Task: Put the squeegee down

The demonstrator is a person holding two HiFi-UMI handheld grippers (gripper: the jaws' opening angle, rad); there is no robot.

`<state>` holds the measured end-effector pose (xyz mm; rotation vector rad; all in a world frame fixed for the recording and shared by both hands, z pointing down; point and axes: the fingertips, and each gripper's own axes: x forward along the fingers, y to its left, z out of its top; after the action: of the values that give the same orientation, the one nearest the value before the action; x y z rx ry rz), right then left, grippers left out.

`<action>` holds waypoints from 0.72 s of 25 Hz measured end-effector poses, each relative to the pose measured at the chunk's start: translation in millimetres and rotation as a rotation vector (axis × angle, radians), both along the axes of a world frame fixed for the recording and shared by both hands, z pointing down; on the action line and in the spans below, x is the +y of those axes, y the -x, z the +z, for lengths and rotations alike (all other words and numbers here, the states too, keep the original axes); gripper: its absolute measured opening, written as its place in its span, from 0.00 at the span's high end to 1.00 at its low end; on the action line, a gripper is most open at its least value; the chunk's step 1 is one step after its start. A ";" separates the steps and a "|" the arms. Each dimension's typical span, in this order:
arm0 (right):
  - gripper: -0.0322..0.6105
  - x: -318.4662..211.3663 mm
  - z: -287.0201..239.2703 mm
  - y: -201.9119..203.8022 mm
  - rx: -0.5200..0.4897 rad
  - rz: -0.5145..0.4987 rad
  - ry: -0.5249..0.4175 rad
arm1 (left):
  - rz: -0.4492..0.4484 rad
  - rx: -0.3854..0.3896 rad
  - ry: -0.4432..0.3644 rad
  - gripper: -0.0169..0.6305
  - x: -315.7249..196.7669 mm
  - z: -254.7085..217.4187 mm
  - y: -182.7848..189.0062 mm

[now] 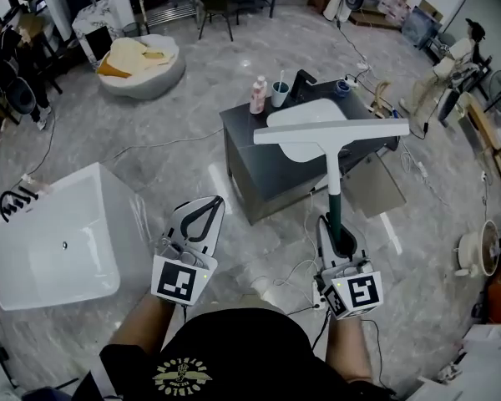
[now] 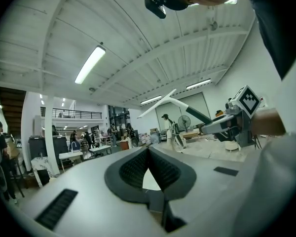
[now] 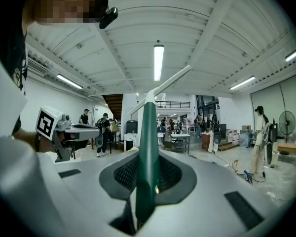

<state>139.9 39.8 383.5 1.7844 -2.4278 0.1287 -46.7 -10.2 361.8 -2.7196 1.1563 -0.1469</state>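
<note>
Marble floor [image 1: 192,174] open between bathtub [image 1: 125,224] and cabinet [image 1: 263,178] | right tongs [image 1: 339,229] clamp squeegee [image 1: 330,132]

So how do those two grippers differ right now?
The right gripper is clamped on the squeegee's green handle, while the left gripper holds nothing. The right's jaws are held apart by that handle, whereas the left's tips meet. Both are the same grey make, held side by side and pointing forward.
</note>
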 end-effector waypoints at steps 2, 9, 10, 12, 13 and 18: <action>0.84 -10.7 -0.6 -7.8 -0.002 -0.022 -0.005 | -0.013 -0.005 0.007 0.94 -9.1 1.6 -7.3; 0.84 -42.4 -1.5 -38.5 -0.004 -0.092 -0.026 | -0.068 -0.005 -0.004 0.94 -32.4 2.8 -35.6; 0.84 -44.8 -2.3 -42.4 -0.003 -0.101 -0.027 | -0.078 -0.005 -0.002 0.94 -34.5 2.1 -38.5; 0.84 -49.9 -1.9 -50.9 -0.004 -0.117 -0.026 | -0.098 -0.002 -0.005 0.94 -39.6 1.4 -44.6; 0.84 -52.5 -0.2 -55.7 -0.004 -0.124 -0.025 | -0.105 -0.001 -0.008 0.94 -41.8 1.9 -48.7; 0.84 -59.0 7.4 -78.4 -0.015 -0.135 -0.029 | -0.097 -0.016 -0.005 0.94 -40.0 12.2 -75.4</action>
<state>218.2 -19.2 390.9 1.6295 -2.5639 0.0949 28.7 -50.2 373.9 -2.6539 1.2823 -0.1774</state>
